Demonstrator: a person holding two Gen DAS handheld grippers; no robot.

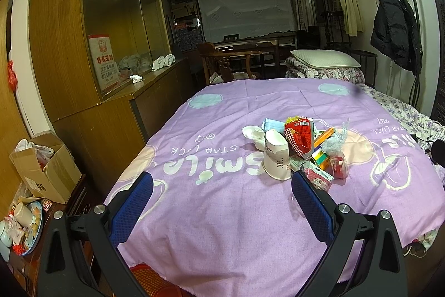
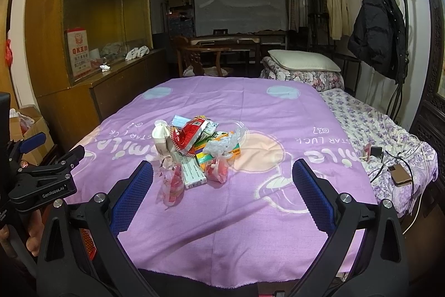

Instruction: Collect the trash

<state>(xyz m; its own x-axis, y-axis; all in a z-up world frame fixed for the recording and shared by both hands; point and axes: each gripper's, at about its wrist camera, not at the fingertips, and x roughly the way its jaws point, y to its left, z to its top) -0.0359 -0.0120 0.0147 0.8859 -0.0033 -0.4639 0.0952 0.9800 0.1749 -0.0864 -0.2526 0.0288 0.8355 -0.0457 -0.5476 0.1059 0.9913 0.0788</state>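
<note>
A pile of trash (image 1: 303,149) lies in the middle of the purple cloth (image 1: 222,213). It holds a crushed white paper cup (image 1: 276,159), a red snack wrapper (image 1: 300,137), a blue face mask (image 1: 271,125), small boxes and clear plastic bags. The same pile (image 2: 197,149) shows in the right wrist view. My left gripper (image 1: 222,185) is open and empty, short of the pile. My right gripper (image 2: 222,174) is open and empty, near the pile's front edge. The left gripper (image 2: 41,157) also shows at the far left of the right wrist view.
A wooden cabinet (image 1: 91,46) runs along the left. A cardboard box (image 1: 44,169) and a plate of odds and ends (image 1: 25,227) sit at lower left. A red basket (image 1: 150,280) shows under the cloth's front edge. A phone (image 2: 400,174) and cables lie on the flowered sheet at right.
</note>
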